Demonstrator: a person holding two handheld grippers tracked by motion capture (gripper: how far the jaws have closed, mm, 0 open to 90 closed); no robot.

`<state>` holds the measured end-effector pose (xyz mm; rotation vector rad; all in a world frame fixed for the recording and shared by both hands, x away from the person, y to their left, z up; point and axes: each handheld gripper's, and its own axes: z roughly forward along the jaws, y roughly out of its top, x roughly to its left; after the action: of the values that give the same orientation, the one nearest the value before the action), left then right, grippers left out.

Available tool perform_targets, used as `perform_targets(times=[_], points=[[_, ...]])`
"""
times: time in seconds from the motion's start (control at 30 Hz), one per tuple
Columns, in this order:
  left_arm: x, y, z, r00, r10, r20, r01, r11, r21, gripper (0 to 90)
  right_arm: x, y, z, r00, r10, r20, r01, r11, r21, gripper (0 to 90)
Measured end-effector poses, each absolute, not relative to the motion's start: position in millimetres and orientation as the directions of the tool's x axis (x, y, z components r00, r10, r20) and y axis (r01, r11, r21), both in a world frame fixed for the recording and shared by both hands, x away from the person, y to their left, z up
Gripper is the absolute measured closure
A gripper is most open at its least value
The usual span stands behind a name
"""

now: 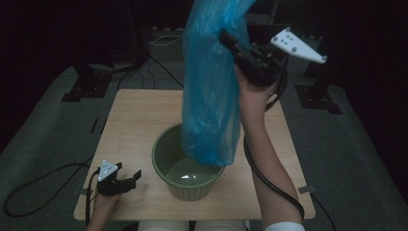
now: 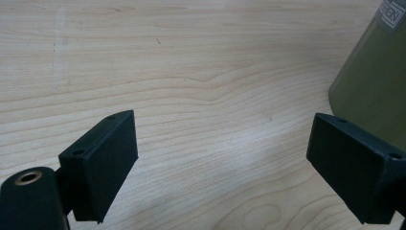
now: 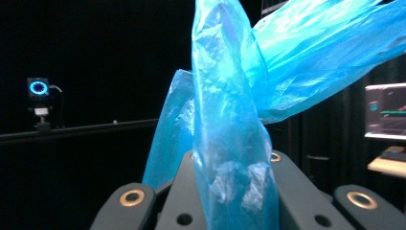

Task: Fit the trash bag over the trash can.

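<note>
Blue bag held high over the green bin

The right gripper (image 1: 231, 41) is clenched on the blue plastic bag (image 1: 209, 91), holding it high so its bottom hangs just inside the green bin (image 1: 166, 159) at the desk's (image 1: 134, 120) near middle. The left gripper (image 1: 129, 179), released, waits left of the bin.

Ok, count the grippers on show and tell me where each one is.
2. The left gripper rests open at the table's near left corner; the right gripper is raised above the green bowl, shut on the blue bag.
</note>
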<state>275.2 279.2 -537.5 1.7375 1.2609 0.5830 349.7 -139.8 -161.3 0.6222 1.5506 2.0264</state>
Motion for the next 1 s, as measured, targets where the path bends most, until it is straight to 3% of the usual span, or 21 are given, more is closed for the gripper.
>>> perform_targets(times=[0.17,0.3,0.67,1.0], points=[[274,279,-537,0.376,0.919,-0.120,0.502,-0.093,0.860,10.9,359,-124,-183,-0.765,0.641,0.057,-0.120,-0.230,0.966,89.7],[274,279,-536,0.379,0.918,-0.120,0.501,-0.095,0.860,10.9,365,-103,-215,-0.762,0.648,0.018,-0.116,-0.163,0.980,89.6],[274,276,-537,0.393,0.913,-0.114,0.508,-0.112,0.854,10.9,351,-107,-304,-0.777,0.621,0.104,0.072,-0.077,0.994,88.6],[274,270,-537,0.407,0.907,-0.105,0.512,-0.131,0.849,10.9,338,-137,-354,-0.769,0.612,0.184,0.235,0.002,0.972,88.5]])
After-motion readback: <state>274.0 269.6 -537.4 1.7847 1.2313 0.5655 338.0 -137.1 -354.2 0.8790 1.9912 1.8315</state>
